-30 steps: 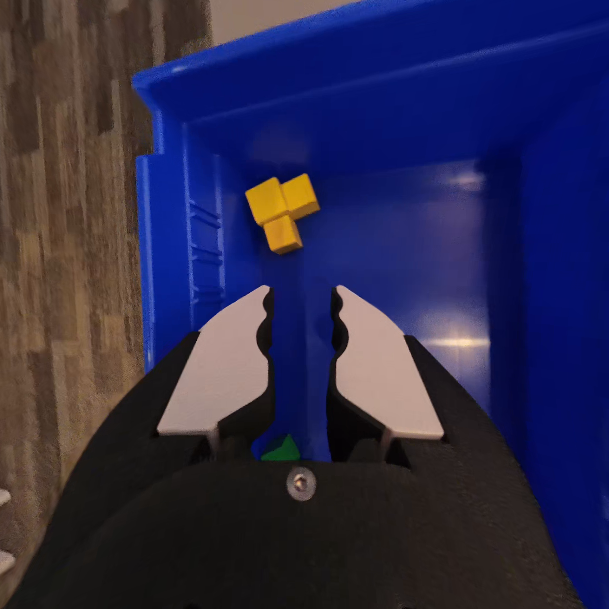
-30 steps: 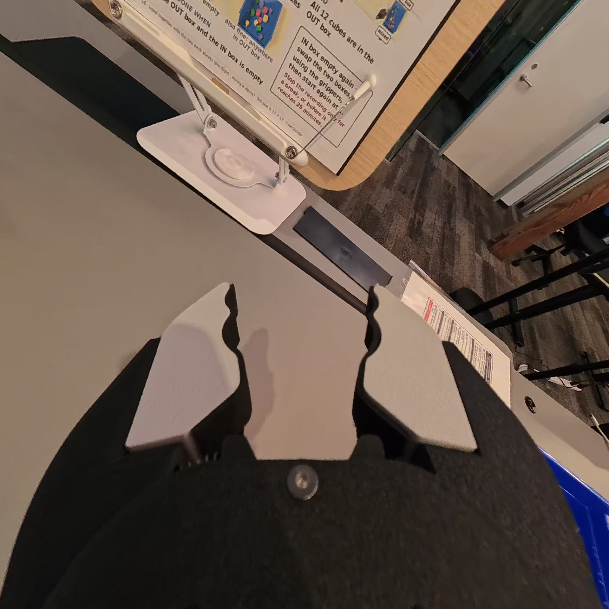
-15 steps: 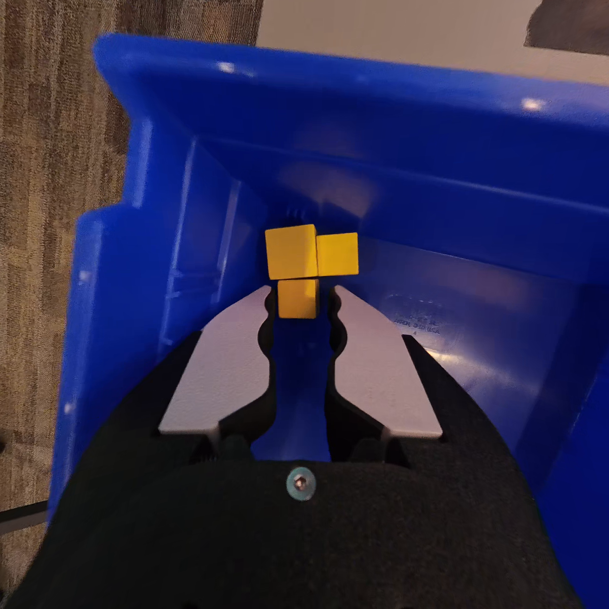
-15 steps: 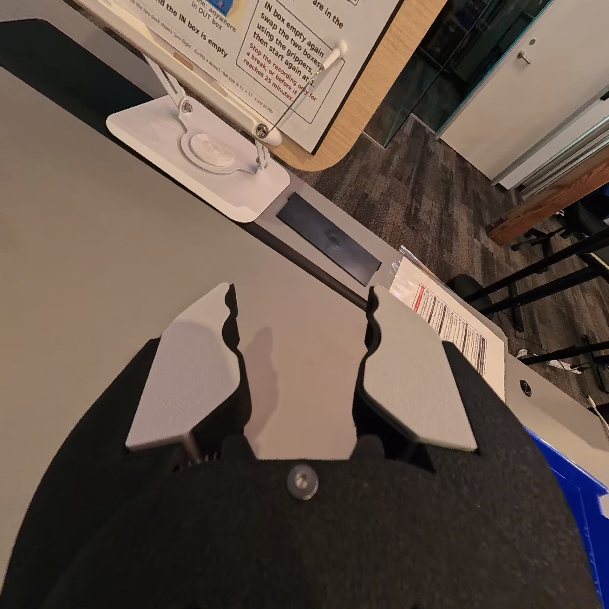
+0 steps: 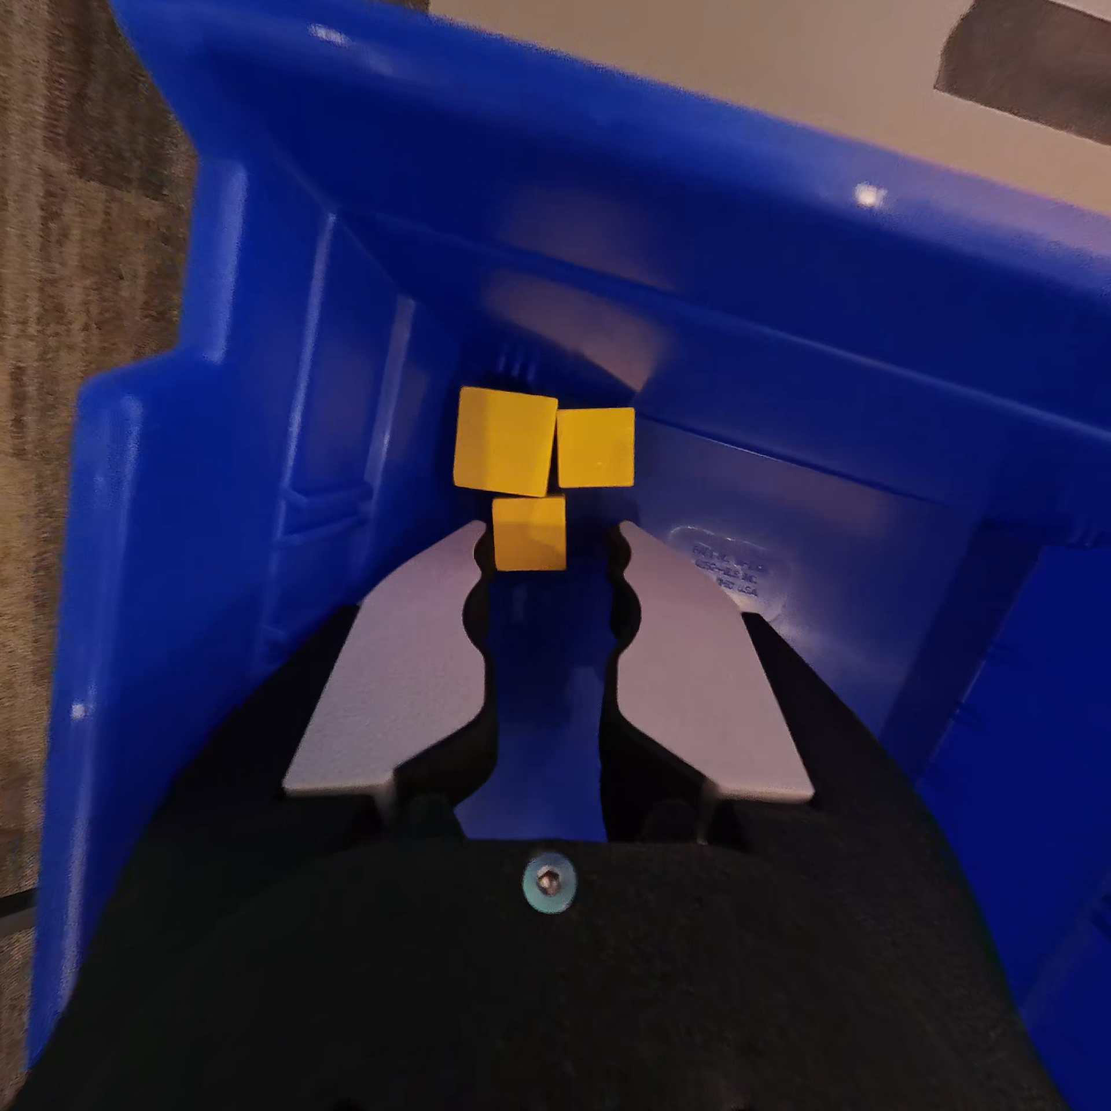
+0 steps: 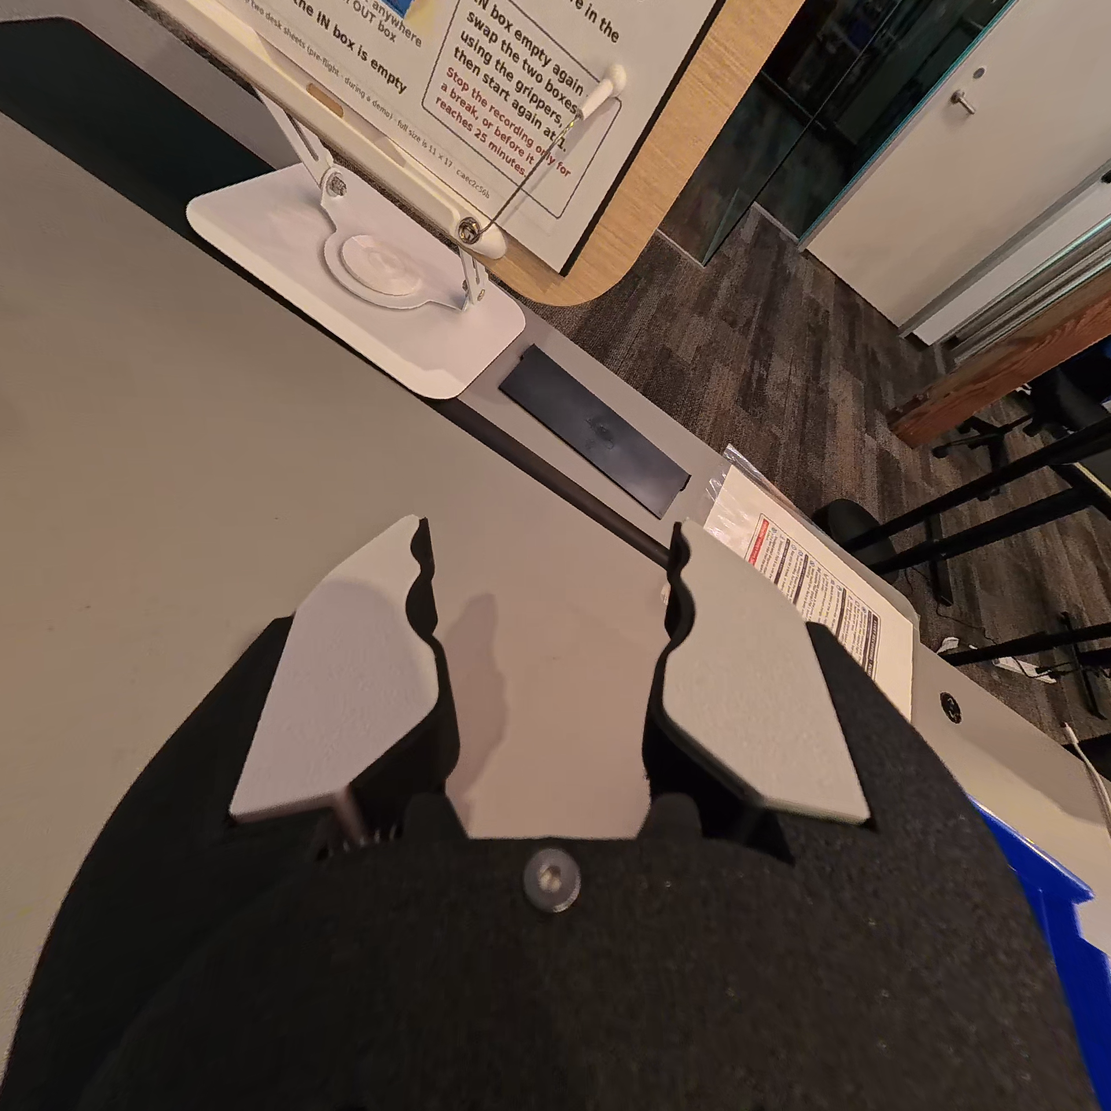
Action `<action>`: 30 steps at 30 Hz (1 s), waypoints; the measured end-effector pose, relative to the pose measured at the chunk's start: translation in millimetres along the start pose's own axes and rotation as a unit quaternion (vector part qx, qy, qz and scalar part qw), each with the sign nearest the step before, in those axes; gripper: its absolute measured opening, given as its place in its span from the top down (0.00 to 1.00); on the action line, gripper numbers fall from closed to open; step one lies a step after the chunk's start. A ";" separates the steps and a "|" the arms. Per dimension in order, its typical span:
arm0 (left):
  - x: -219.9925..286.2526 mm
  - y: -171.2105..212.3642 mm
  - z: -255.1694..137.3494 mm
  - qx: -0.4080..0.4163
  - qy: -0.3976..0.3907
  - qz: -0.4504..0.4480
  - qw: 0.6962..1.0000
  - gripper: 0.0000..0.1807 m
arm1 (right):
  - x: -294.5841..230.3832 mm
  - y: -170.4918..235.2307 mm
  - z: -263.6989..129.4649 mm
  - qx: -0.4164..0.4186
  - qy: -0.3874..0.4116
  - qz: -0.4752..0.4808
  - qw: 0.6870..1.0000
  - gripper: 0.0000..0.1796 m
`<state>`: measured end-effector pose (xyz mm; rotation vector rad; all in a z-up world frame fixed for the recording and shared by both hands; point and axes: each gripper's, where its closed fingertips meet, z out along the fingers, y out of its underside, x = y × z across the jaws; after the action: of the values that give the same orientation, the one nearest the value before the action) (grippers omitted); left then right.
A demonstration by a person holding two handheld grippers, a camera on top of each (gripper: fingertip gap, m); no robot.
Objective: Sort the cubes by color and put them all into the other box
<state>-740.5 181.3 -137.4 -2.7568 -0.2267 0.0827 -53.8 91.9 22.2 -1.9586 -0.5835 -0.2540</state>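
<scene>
At 12 o'clock of your left gripper (image 5: 547,529), jaws released, three yellow cubes (image 5: 504,449) cornered in blue box (image 5: 781,252), your right gripper (image 6: 550,541) spread over bare desk (image 6: 180,481).

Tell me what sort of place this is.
Probably an office or lab set up for recording demos. A pale desk holds an instruction sheet on a white stand, with patterned carpet and chair legs beyond.

Three yellow cubes (image 5: 504,449) lie in one blue box (image 5: 661,198); one white stand (image 6: 361,288) and two printed sheets (image 6: 805,589) are on the table.
</scene>
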 end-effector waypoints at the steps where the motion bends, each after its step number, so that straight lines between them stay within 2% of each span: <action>1: 0.7 0.9 -0.1 -0.001 0.006 0.000 1.000 0.80 | 0.2 -0.1 0.0 0.000 0.000 -0.001 1.000 0.59; 5: 2.6 1.6 -0.3 -0.001 0.016 0.028 0.999 0.81 | 1.1 -0.5 -0.3 0.001 0.000 -0.001 1.000 0.59; 8: 2.8 -1.2 0.3 0.013 0.017 0.044 0.999 0.88 | 1.0 0.3 -0.2 -0.001 0.000 -0.003 1.000 0.59; 13: 0.0 -4.8 0.9 0.040 0.005 0.056 0.998 0.88 | -0.8 1.2 0.1 -0.006 -0.001 -0.009 1.000 0.59; 22: 1.2 11.1 -11.5 0.050 0.010 0.111 0.993 0.88 | -4.0 3.8 1.9 -0.014 -0.010 -0.013 1.000 0.59; 27: 16.2 12.0 -31.9 0.079 0.034 0.134 0.987 0.88 | -7.6 4.6 2.1 -0.019 -0.015 -0.015 1.000 0.60; 30: 41.0 2.8 -63.4 0.143 0.069 0.157 0.975 0.88 | -14.2 -1.3 -0.7 -0.009 -0.025 -0.016 1.000 0.62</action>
<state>-694.1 162.8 -80.7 -2.4733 0.2429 0.0059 -66.6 87.6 17.6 -1.9788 -0.6471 -0.2300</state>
